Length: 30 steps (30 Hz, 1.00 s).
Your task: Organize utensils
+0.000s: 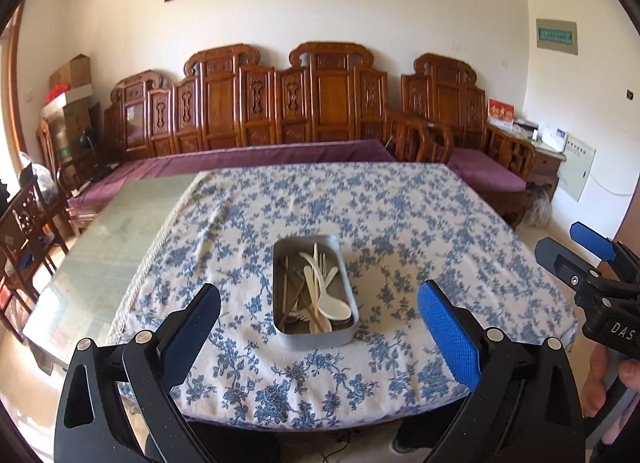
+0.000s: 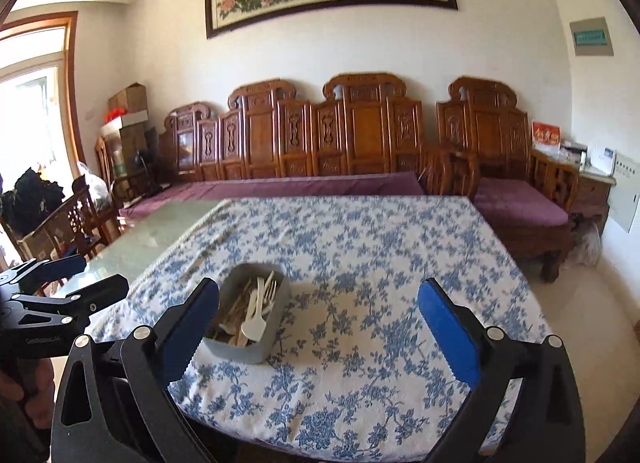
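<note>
A grey metal tin (image 1: 280, 337) sits on the blue-flowered tablecloth (image 1: 400, 223), holding several utensils: a white plastic spoon (image 1: 336, 309), pale forks and wooden sticks. My left gripper (image 1: 318, 303) hovers open above the table's near edge, the tin seen between its blue pads, nothing held. In the right wrist view the same tin (image 2: 250, 355) lies left of centre, close to the left finger. My right gripper (image 2: 318, 305) is wide open and empty over the cloth (image 2: 380, 263). Each gripper shows at the edge of the other's view.
Beyond the table stands a carved wooden sofa (image 1: 280, 103) with purple cushions. The bare glass tabletop (image 1: 120, 231) lies left of the cloth, and wooden chairs (image 1: 28, 223) stand at far left. A hand (image 1: 608, 375) holds the right gripper's handle.
</note>
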Each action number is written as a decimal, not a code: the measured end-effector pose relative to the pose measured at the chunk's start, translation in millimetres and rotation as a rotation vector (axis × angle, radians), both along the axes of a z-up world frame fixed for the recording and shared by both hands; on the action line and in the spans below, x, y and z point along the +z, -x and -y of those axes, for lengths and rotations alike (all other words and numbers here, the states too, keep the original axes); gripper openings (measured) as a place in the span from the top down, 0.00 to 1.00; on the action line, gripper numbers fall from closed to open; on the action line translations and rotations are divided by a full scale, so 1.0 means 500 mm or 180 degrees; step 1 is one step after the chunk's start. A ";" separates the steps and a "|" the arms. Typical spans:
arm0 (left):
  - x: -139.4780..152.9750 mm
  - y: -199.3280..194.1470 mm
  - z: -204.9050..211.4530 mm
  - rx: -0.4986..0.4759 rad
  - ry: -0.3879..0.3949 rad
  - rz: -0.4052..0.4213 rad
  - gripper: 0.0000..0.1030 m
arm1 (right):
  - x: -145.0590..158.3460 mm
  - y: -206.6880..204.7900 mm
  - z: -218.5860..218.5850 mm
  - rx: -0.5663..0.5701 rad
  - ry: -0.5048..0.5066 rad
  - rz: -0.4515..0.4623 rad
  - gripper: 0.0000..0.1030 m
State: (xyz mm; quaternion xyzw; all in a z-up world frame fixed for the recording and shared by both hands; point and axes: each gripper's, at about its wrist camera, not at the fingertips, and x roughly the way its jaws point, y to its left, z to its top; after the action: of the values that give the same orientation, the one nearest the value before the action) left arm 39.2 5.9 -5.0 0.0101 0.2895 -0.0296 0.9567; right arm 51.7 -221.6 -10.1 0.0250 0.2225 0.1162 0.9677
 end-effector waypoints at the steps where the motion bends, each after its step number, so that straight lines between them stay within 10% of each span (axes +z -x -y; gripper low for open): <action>1: 0.007 0.006 0.000 -0.0001 0.0011 0.0028 0.08 | 0.009 0.006 0.000 -0.0003 0.0009 0.0039 0.03; 30: 0.070 0.065 0.009 0.0035 0.0004 0.0342 0.08 | 0.070 0.054 0.011 -0.0072 0.0022 0.0318 0.03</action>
State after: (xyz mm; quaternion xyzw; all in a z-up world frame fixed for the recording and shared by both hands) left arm 6.9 1.7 29.8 0.0095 0.2377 -0.0239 0.9710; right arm 24.6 -226.9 24.7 0.0183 0.1741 0.1056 0.9789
